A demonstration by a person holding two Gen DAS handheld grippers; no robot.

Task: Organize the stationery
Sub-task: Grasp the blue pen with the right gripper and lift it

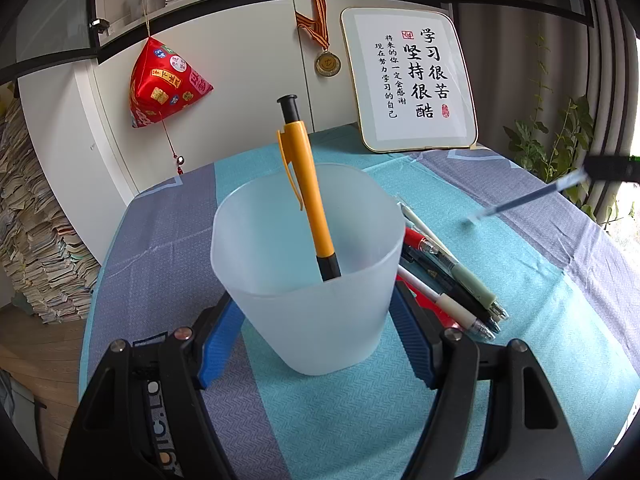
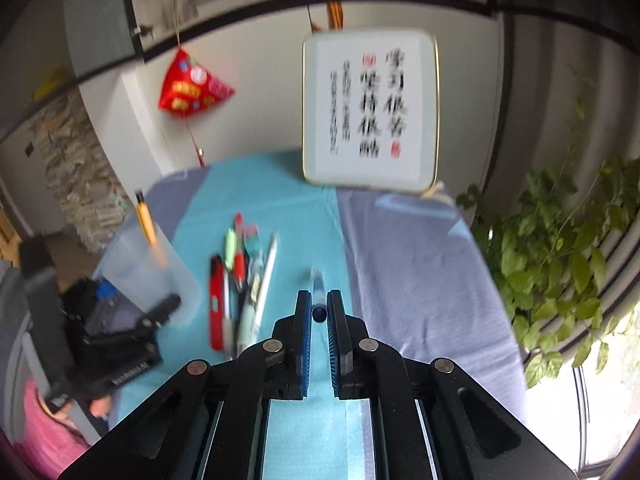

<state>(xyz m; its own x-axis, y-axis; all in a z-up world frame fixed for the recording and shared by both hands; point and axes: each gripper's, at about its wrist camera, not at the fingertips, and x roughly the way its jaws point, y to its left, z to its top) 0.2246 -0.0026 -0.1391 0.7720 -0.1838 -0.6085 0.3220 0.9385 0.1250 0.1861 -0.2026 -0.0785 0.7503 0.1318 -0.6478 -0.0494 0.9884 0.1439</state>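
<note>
Two grippers are at work. Your left gripper (image 1: 316, 320) pinches the cup (image 1: 308, 272) between its blue pads, low on the walls; the cup stands on the cloth (image 1: 520, 320) with an orange pen (image 1: 308, 184) leaning inside. Your right gripper (image 2: 319, 312) has its jaws pressed together on a clear pen (image 2: 319, 292), which pokes forward past the fingertips, above the cloth. Both grippers tilt downward. Loose pens (image 2: 240, 292) lie between cup and right gripper.
</note>
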